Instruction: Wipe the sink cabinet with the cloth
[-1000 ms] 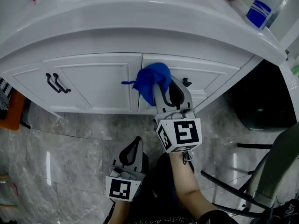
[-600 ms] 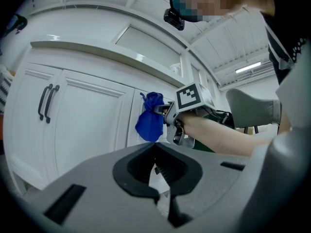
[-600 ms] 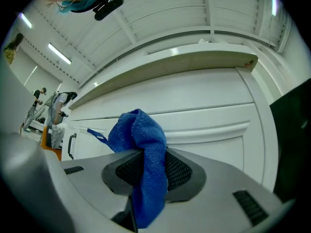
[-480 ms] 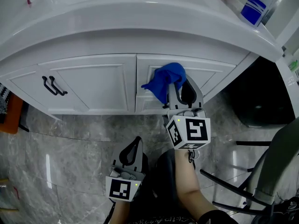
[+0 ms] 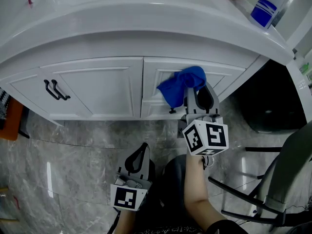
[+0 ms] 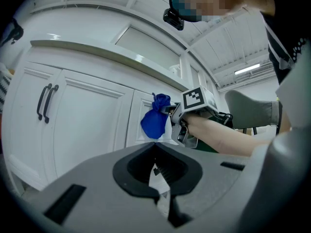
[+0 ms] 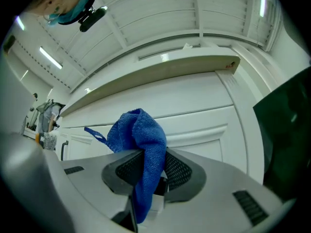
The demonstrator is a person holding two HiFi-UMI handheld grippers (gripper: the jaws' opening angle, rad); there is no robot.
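The white sink cabinet [image 5: 97, 89] curves across the top of the head view, under a white counter. A blue cloth [image 5: 181, 84] is bunched against the front of its right door, and my right gripper [image 5: 194, 90] is shut on it. In the right gripper view the cloth [image 7: 140, 139] hangs out between the jaws of that gripper [image 7: 148, 157], in front of the door panel [image 7: 194, 115]. My left gripper [image 5: 142, 149] hangs low over the floor, shut and holding nothing, apart from the cabinet. The left gripper view shows its own shut tips [image 6: 155, 148] and the cloth [image 6: 154, 120] at the door.
Two black handles [image 5: 56, 89] sit on the left door. A black bin [image 5: 273, 99] stands in the dark gap right of the cabinet, with a chair [image 5: 287, 179] nearer me. A blue-labelled bottle [image 5: 265, 9] stands on the counter. An orange object [image 5: 7, 118] lies at far left on the grey floor.
My right gripper has slid to the right along the cabinet front with the blue cloth in it. The left gripper has stayed where it was.
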